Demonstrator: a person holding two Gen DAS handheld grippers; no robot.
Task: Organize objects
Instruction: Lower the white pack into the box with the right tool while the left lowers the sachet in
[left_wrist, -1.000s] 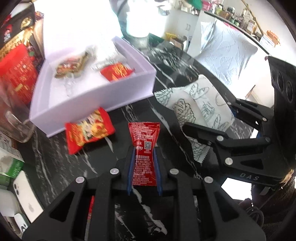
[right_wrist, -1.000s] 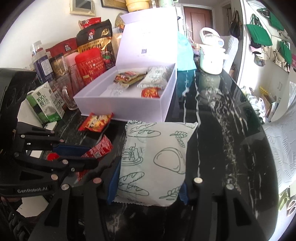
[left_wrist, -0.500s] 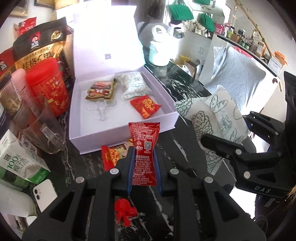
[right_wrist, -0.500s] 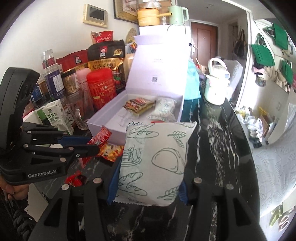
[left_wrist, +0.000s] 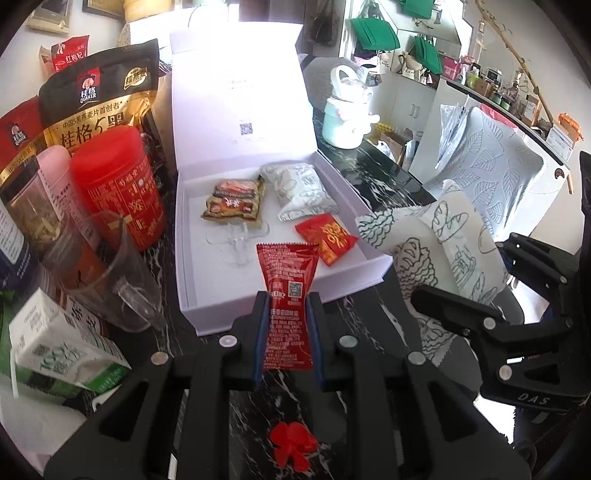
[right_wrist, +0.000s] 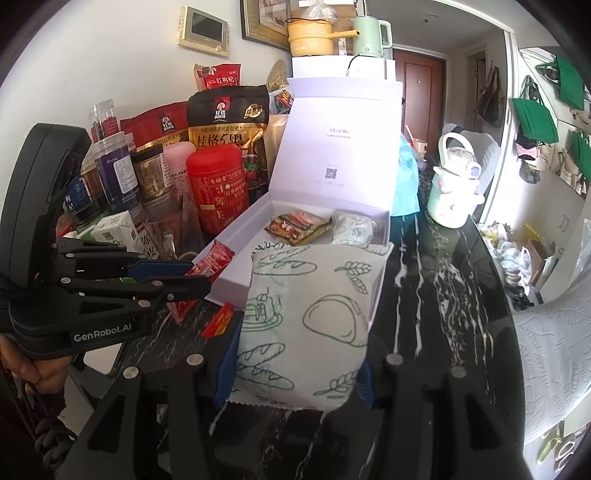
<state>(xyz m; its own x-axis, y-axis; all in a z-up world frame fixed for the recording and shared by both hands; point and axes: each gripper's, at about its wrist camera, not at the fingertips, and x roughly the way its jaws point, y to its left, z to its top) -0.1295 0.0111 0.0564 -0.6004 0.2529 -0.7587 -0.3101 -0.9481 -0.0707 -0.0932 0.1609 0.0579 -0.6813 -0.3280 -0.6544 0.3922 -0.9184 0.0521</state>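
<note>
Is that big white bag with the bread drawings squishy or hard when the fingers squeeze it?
Probably squishy: the bread-print packet looks puffed between the right gripper fingers. It likely is light for its size, since it stands up from the grip without drooping. In the left wrist view its top edge curls, so the wrapper seems thin and crinkly.

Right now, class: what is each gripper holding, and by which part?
The left gripper pinches the red ketchup sachet around its middle. The right gripper clamps the white bread-print packet by its lower sides.

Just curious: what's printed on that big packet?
Green bread drawings on white packet, clearest in right wrist view.
</note>
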